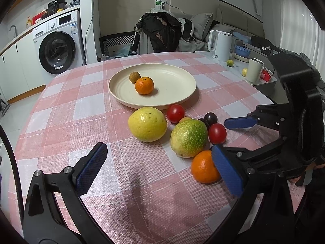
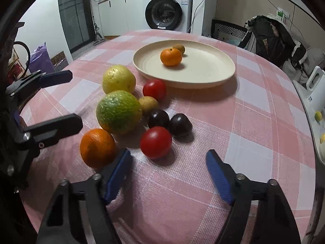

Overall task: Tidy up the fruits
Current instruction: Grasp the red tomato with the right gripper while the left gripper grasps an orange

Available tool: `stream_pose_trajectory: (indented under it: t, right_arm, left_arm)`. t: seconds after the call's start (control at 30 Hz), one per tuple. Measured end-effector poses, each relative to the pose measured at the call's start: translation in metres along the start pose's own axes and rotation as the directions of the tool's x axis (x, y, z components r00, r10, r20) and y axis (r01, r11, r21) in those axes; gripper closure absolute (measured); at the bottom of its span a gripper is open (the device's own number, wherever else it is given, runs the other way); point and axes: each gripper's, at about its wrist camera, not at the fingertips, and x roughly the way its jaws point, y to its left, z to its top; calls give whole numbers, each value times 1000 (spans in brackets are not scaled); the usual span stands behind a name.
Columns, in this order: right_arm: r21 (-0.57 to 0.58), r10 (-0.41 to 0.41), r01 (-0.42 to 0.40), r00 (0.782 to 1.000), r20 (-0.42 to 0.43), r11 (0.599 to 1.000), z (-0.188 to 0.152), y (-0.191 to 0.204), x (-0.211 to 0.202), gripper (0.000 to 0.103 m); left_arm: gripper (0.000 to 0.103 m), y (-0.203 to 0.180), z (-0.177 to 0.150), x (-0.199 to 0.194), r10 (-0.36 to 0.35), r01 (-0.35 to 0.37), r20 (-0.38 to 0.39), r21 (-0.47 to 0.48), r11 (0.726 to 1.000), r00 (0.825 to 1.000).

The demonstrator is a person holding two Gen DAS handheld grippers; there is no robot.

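Two fruits lie in the round cream plate (image 1: 182,93); several others wait on the table (image 1: 81,101). Both grippers' jaws stand apart, empty.

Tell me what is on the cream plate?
On the plate sit an orange mandarin and, touching behind it, a small brownish fruit, partly hidden by the mandarin.

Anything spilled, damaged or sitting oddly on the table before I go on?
Nothing stands out. The cream plate sits flat, holding one orange and a small brown fruit. The other fruits lie whole in a loose cluster on the checked tablecloth, no juice or bruising visible. Both grippers, left and right, are open and empty.
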Motion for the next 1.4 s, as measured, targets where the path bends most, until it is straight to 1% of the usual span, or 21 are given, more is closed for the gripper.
stream_pose_trajectory:
  t: [0.07, 0.13, 0.17, 0.23, 0.33, 0.63, 0.73, 0.8, 0.93, 1.07, 1.13, 1.23, 1.3, 1.37, 1.4]
  right_arm:
    - [-3, 5, -5, 1000, 5, 1000, 1, 3, -1, 34]
    - [-2, 4, -4, 1000, 7, 1000, 3, 5, -1, 38]
    - [-1, 6, -6, 1000, 10, 1000, 3, 6, -1, 43]
    - [4, 12, -12, 1000, 15, 1000, 4, 8, -1, 49]
    - [17, 22, -22, 1000, 21, 1000, 6, 9, -1, 53]
    - [46, 58, -59, 998, 31, 997, 7, 5, -2, 73]
    - [59, 73, -75, 997, 34, 995, 7, 2, -3, 73]
    - [56, 75, -77, 996, 44, 995, 7, 2, -6, 74]
    - [57, 70, -74, 995, 71, 996, 9, 0, -16, 74]
    - [69, 68, -75, 993, 96, 995, 10, -4, -25, 74]
    - [74, 65, -73, 992, 104, 995, 11, -5, -28, 74]
    - [77, 63, -71, 992, 106, 994, 11, -7, -29, 74]
    - [79, 62, -71, 992, 107, 994, 11, -7, -30, 74]
    - [78, 60, -68, 992, 107, 995, 10, -5, -31, 74]
    - [78, 61, -69, 992, 107, 995, 10, -6, -31, 74]
  left_arm:
    - [1, -1, 0, 0, -2, 2, -2, 2, 1000, 1000]
    - [1, -2, -1, 1, -6, 6, -4, 4, 1000, 1000]
    - [1, -2, -1, 1, -9, 9, -7, 6, 1000, 1000]
    - [1, -4, -1, 2, -13, 13, -13, 10, 1000, 1000]
    - [1, -5, -1, 3, -24, 24, -21, 13, 1000, 1000]
    - [1, -9, -3, 6, -40, 40, -42, 20, 999, 998]
    - [1, -11, -3, 6, -40, 41, -45, 27, 999, 998]
    - [1, -12, -4, 6, -57, 58, -57, 20, 998, 997]
    - [1, -15, -8, 16, -114, 115, -122, -2, 993, 986]
    - [1, -20, -12, 23, -126, 126, -162, -6, 992, 979]
    - [3, -23, -13, 26, -129, 130, -172, -7, 991, 977]
    - [10, -26, -14, 30, -144, 145, -195, -8, 989, 970]
    - [22, -30, -15, 33, -152, 156, -206, 1, 988, 967]
    - [30, -33, -16, 33, -151, 158, -212, 15, 987, 966]
    - [36, -35, -16, 33, -150, 158, -211, 22, 987, 966]
